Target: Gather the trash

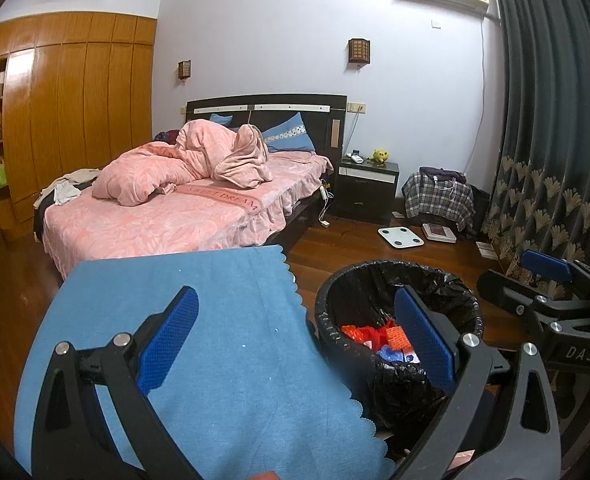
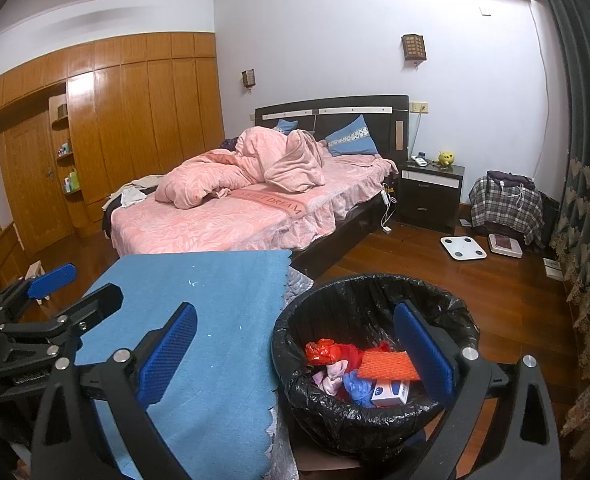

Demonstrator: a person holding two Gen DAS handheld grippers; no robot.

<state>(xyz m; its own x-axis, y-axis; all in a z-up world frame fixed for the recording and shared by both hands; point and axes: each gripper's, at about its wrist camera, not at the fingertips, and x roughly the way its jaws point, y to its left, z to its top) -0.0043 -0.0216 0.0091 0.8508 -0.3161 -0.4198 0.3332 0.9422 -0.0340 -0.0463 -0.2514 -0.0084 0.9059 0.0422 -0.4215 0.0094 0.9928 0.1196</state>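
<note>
A round bin with a black liner (image 1: 335, 300) (image 2: 335, 292) stands beside a table under a blue cloth (image 1: 215, 320) (image 2: 223, 320). Inside lie trash: a red plastic bag (image 2: 323, 350), an orange mesh piece (image 2: 387, 365), a white and blue box (image 2: 391, 392), a blue scrap (image 2: 353, 386); some show in the left wrist view (image 1: 391, 338). My left gripper (image 1: 299, 334) is open and empty, spanning the cloth edge and the bin. My right gripper (image 2: 295, 344) is open and empty, likewise. Each gripper shows in the other's view: the right (image 1: 535, 280), the left (image 2: 67, 286).
A bed with pink bedding (image 1: 183, 204) (image 2: 235, 208) stands behind the table. A dark nightstand (image 2: 431, 192), a plaid-covered heap (image 2: 507, 204), white scales (image 2: 463, 247) on the wooden floor, a wooden wardrobe (image 2: 135, 128) and dark curtains (image 1: 555, 120) surround.
</note>
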